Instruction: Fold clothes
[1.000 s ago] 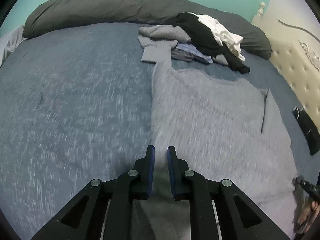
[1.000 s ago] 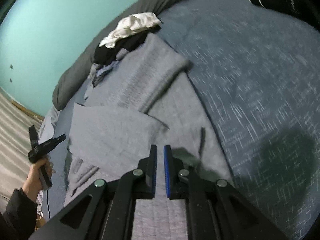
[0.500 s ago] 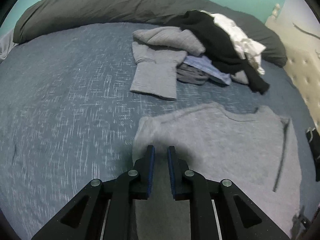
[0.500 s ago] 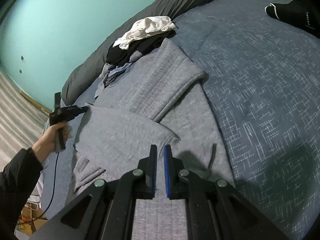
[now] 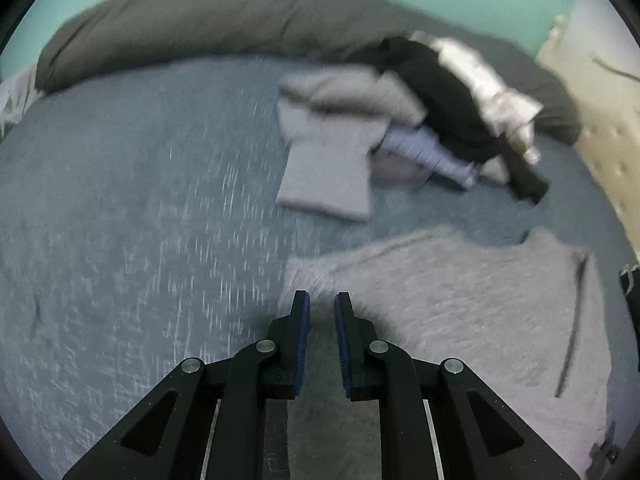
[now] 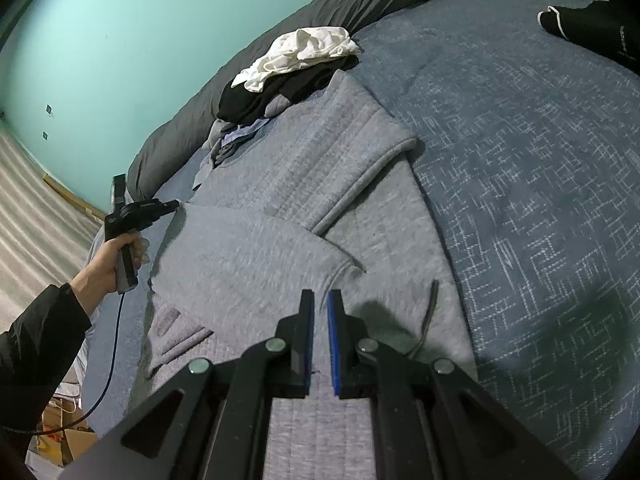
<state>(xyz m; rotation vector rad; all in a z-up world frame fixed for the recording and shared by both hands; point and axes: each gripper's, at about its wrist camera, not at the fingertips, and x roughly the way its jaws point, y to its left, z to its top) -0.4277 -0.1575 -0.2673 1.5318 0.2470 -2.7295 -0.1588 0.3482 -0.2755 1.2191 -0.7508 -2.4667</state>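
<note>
Folding a grey sweatshirt on the bed

The left gripper [image 5: 321,300] is pinching a fold of the grey sweatshirt [image 6: 304,208], its jaws nearly together on the cloth; the right gripper [image 6: 320,300] is clamping the hem below its near-closed jaws. Ahead of both jaws the sleeve is lying doubled across the body. Cloth may be slipping from the thin pinch, letting the fold skew toward the clothes pile [image 5: 420,120] beyond.

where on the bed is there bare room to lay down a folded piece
Bare blue bedspread lies left of the grey sweatshirt, up to the dark pillow roll. Crowded: the clothes pile by the headboard.
</note>
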